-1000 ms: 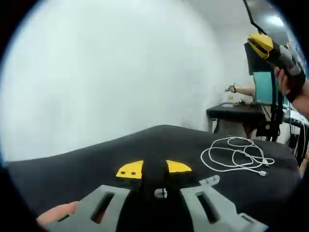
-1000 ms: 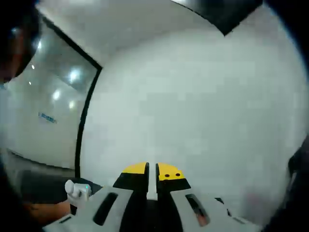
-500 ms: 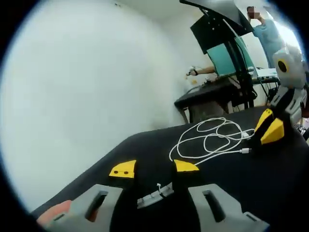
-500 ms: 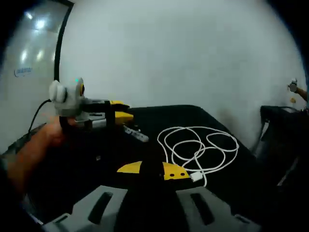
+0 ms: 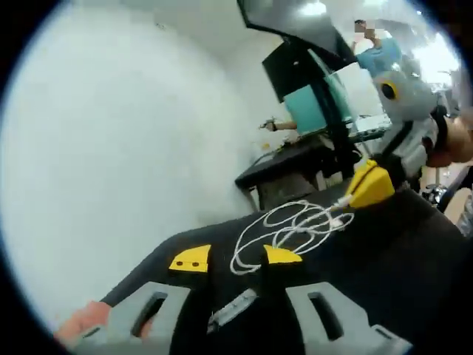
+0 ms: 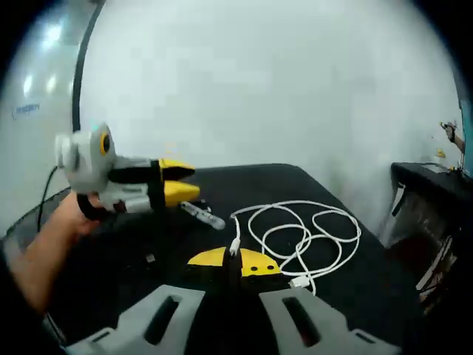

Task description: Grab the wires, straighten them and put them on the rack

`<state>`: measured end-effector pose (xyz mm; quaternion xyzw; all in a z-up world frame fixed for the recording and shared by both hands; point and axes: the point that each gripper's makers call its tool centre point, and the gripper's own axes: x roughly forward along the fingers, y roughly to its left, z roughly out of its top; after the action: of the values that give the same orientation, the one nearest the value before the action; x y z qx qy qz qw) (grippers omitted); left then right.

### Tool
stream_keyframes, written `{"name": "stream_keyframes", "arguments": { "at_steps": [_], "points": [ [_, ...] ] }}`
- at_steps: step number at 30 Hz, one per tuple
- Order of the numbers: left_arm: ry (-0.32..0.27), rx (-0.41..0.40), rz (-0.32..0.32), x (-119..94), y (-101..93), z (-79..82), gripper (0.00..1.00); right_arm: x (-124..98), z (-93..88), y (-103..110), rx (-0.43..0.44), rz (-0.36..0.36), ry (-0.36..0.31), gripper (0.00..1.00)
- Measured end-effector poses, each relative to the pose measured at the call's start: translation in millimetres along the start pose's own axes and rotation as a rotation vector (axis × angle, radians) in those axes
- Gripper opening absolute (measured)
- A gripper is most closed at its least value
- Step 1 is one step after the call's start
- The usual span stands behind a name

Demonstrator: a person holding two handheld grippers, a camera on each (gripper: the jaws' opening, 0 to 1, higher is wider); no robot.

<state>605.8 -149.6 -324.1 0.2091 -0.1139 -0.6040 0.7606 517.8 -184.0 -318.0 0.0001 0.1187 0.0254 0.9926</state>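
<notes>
A black table (image 6: 347, 296) spreads under both tools, with a plain white wall (image 6: 281, 81) behind it in the right gripper view. In the left gripper view, a second dark table (image 5: 295, 159) stands farther off by the wall, beside a dark stand with a teal panel (image 5: 318, 103). The white wire (image 6: 303, 229) lies in loose coils on the black table, right of centre in the right gripper view. The right tool (image 6: 230, 260) has its yellow-tipped jaws together, clamped on one end of the wire, which rises between them. The left tool (image 5: 228, 259), jaws apart, hovers near the coils; a small grey piece (image 5: 230, 310) lies between its jaws. A hand (image 6: 74, 214) grips the left tool's handle.
</notes>
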Motion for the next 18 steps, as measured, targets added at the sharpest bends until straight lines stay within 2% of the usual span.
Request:
{"name": "stream_keyframes", "arguments": {
  "at_steps": [2,3,4,5,6,7,8,9,11,12,14,17,18],
  "points": [
    [-0.099,0.067,-0.033,6,-16.9,29.2,0.42,-10,12.0,3,-0.038,0.010,0.002,0.03],
    [-0.138,0.093,-0.075,8,-30.0,40.4,0.47,-15,18.4,6,-0.043,0.022,-0.005,0.03],
    [-0.169,0.107,-0.110,9,-43.1,48.6,0.50,-23,25.4,7,-0.048,0.027,-0.020,0.03],
    [-0.165,0.110,-0.121,11,-49.9,49.6,0.48,-28,30.9,8,-0.060,0.027,-0.031,0.03],
    [-0.103,0.088,-0.118,12,-56.6,43.4,0.39,-35,37.6,9,-0.078,0.025,-0.049,0.03],
    [-0.061,0.031,-0.152,10,-64.1,38.2,0.14,-39,43.3,9,-0.103,0.023,-0.061,0.02],
    [-0.045,-0.002,-0.174,8,-68.4,37.2,0.07,-46,50.2,8,-0.112,0.010,-0.076,0.02],
    [-0.095,-0.041,-0.237,4,-76.8,47.9,0.06,-49,60.4,6,-0.130,0.002,-0.111,0.02],
    [-0.159,-0.120,-0.322,-11,-89.5,68.1,0.02,-54,77.8,5,-0.133,0.004,-0.157,0.02],
    [-0.177,-0.151,-0.372,-20,-95.9,76.7,0.02,-53,82.3,5,-0.127,0.011,-0.167,0.02],
    [-0.184,-0.195,-0.413,-36,-100.0,89.3,0.02,-43,85.7,10,-0.133,0.045,-0.172,0.02],
    [-0.172,-0.238,-0.373,-46,-84.9,89.5,0.02,-20,86.8,15,-0.139,0.071,-0.179,0.02],
    [-0.160,-0.279,-0.309,-44,-68.6,81.7,0.02,-13,88.2,10,-0.193,0.057,-0.181,0.02]
  ]
}}
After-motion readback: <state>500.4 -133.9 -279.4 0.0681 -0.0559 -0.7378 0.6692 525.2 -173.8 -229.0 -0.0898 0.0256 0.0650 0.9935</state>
